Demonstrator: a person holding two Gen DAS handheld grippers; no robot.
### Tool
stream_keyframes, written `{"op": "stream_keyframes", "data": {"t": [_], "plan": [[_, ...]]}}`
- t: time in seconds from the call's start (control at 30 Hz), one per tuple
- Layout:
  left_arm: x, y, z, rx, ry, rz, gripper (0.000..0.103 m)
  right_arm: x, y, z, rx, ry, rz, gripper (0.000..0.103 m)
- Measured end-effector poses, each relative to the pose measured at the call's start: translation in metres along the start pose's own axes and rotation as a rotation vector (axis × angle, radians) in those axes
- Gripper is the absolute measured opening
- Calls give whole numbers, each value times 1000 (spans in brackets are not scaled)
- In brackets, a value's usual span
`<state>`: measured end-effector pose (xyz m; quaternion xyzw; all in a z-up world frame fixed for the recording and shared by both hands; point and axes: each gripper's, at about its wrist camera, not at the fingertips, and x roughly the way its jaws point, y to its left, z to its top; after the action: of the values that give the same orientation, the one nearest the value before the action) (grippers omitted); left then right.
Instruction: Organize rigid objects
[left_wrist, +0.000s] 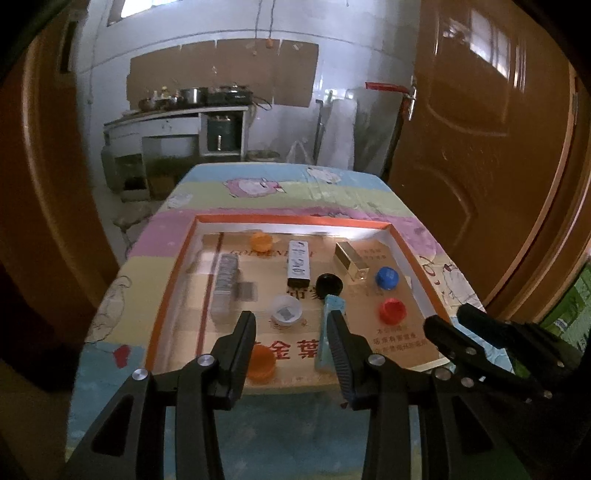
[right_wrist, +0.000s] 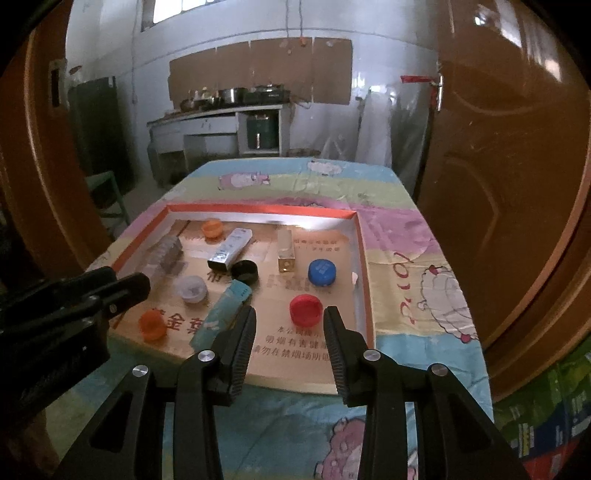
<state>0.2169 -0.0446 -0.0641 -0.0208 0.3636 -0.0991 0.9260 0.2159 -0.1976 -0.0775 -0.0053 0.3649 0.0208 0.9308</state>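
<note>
left gripper (left_wrist: 291, 325) spread, empty | right gripper (right_wrist: 290, 319) spread, red cap (right_wrist: 306, 308) just ahead | caps, boxes scattered in tray (right_wrist: 364, 273) | sorting stage unclear

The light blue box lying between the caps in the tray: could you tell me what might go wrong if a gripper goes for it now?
The light blue box lies close to the black cap and the clear cap, so open jaws could knock them. The orange cap near the tray's front edge could be pushed out.
</note>
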Motion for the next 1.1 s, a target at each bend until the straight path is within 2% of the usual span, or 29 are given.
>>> {"op": "stream_keyframes", "data": {"t": [0.23,0.67,0.83,1.1], "plan": [[-31,2,-2,-19,-56,22,40,-34,5,-5,12,-45,-4,39],[-100,-5,-20,-4,-187,138,40,-98,17,-15,9,-140,-8,39],[-123,-11,-30,4,-196,100,40,-129,27,-20,3,-188,-30,39],[-158,-18,-50,24,-205,72,40,-166,36,-34,6,-207,-51,39]]}}
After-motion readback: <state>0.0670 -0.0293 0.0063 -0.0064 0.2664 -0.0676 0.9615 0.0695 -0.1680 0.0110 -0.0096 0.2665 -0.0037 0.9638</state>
